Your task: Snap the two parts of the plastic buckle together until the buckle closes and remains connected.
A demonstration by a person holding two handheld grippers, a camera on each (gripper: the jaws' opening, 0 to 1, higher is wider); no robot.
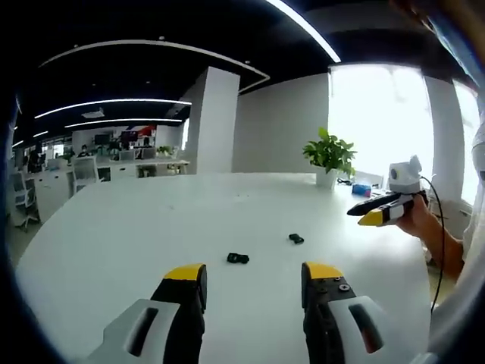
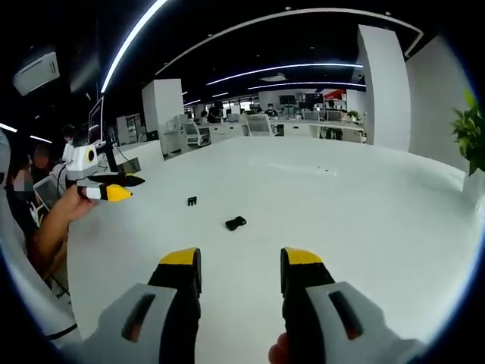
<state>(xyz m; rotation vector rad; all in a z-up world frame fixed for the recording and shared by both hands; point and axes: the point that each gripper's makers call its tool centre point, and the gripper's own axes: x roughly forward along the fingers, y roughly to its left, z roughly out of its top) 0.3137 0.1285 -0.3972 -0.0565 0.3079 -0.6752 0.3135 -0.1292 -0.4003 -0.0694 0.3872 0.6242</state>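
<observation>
Apart, two small black plastic buckle halves lie mid-bench on the smooth white bench (image 1: 114, 243): one buckle piece (image 1: 238, 258), another buckle part (image 1: 295, 238). Left claw (image 1: 253, 274) and right claw (image 2: 236, 263) gape, empty.

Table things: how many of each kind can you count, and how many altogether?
Black buckle parts: 2
Claws: 2, left and right
Potted plants: 1
Total: 5
</observation>
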